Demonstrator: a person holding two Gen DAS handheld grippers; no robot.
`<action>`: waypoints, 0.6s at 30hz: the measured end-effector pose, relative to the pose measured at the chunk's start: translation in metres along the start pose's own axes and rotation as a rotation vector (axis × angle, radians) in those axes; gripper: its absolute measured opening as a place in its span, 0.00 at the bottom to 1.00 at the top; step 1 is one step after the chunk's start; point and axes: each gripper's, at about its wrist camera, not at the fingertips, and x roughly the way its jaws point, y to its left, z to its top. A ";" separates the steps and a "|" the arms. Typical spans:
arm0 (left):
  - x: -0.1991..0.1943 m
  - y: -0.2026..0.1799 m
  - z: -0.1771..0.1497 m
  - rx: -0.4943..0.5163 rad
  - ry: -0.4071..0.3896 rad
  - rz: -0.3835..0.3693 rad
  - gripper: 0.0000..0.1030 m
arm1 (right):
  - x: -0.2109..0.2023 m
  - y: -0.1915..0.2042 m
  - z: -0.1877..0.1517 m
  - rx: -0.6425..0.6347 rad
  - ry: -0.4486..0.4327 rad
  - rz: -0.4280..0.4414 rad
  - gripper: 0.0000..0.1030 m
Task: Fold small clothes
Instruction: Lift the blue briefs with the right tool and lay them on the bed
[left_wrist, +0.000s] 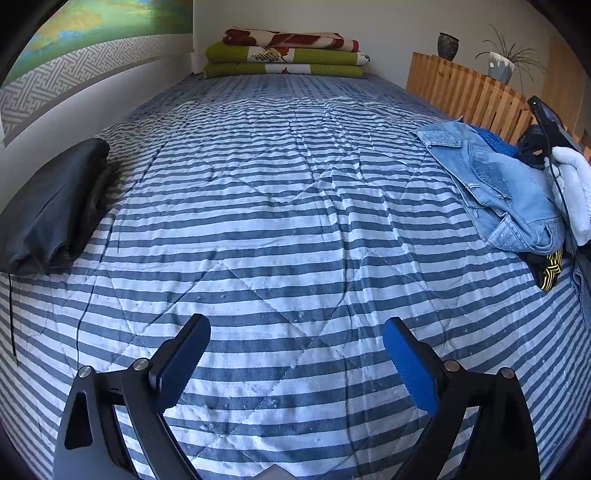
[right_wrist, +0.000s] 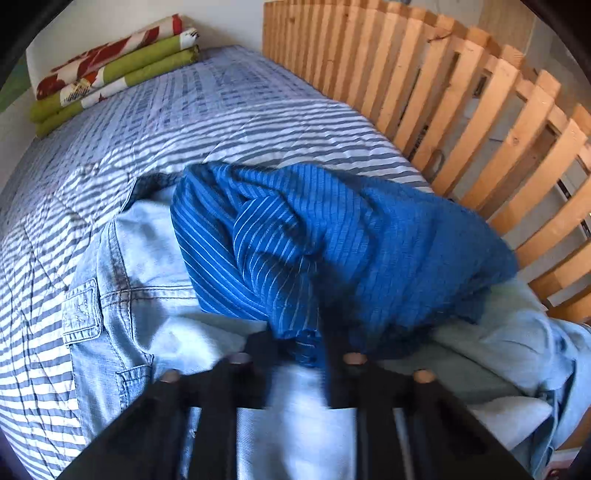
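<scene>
My right tool (right_wrist: 299, 339) is down in the heap of clothes, its jaws nearly together on a fold of the blue striped shirt (right_wrist: 332, 236); the picture is blurred there, but the cloth runs between the tips, so I judge it gripped. My left tool (left_wrist: 297, 354) hangs wide open over the bare striped bedspread (left_wrist: 280, 206) with nothing between its jaws. Far to the left of that tool lies a dark folded garment (left_wrist: 48, 206), which I take as one piece done. The rest is still to fold: the shirt sits crumpled just ahead of my right tool on the pale denim piece (right_wrist: 122, 295), beside the wooden slats (right_wrist: 480, 122), with a white cloth (left_wrist: 572, 184) in the same pile.
</scene>
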 end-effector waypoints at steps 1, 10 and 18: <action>-0.002 -0.001 0.000 0.004 -0.002 0.003 0.90 | -0.011 -0.004 -0.001 0.001 -0.022 0.006 0.09; -0.034 0.002 0.006 -0.002 -0.069 -0.012 0.87 | -0.143 -0.006 -0.047 -0.036 -0.160 0.206 0.09; -0.067 0.041 0.011 -0.071 -0.124 0.001 0.87 | -0.214 0.056 -0.198 -0.227 -0.053 0.464 0.09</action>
